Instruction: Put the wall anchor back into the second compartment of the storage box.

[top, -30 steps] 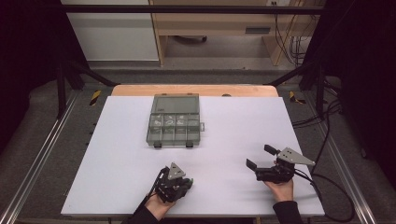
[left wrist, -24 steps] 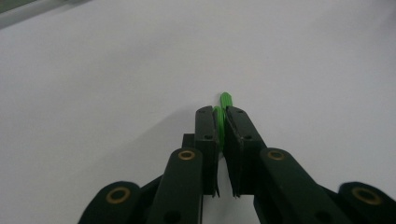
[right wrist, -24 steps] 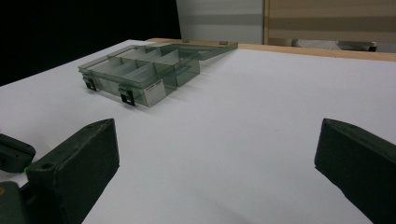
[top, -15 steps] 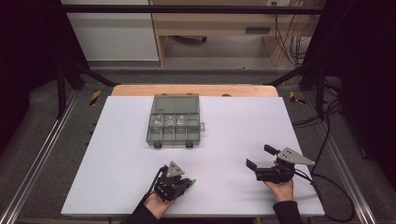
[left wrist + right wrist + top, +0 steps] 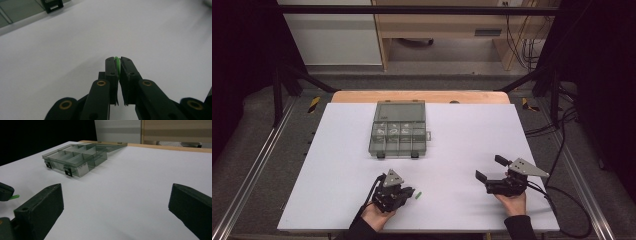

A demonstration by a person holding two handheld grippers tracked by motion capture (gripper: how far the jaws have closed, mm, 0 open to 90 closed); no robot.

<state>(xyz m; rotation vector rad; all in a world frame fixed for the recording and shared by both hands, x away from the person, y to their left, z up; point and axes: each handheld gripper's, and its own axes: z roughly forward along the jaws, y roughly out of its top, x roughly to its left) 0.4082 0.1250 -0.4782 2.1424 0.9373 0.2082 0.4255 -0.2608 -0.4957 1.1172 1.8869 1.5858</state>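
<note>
The left gripper (image 5: 408, 191), near the table's (image 5: 337, 165) front edge, has just closed its jaws on a small green piece (image 5: 116, 65). The piece now sits pinched between the pads, its tip poking out past them. That looks like a finished pick, so carrying it to the open box (image 5: 398, 131) near the far edge likely comes next. The right gripper (image 5: 490, 167), by the front right corner, hangs with jaws wide apart, holding nothing.
</note>
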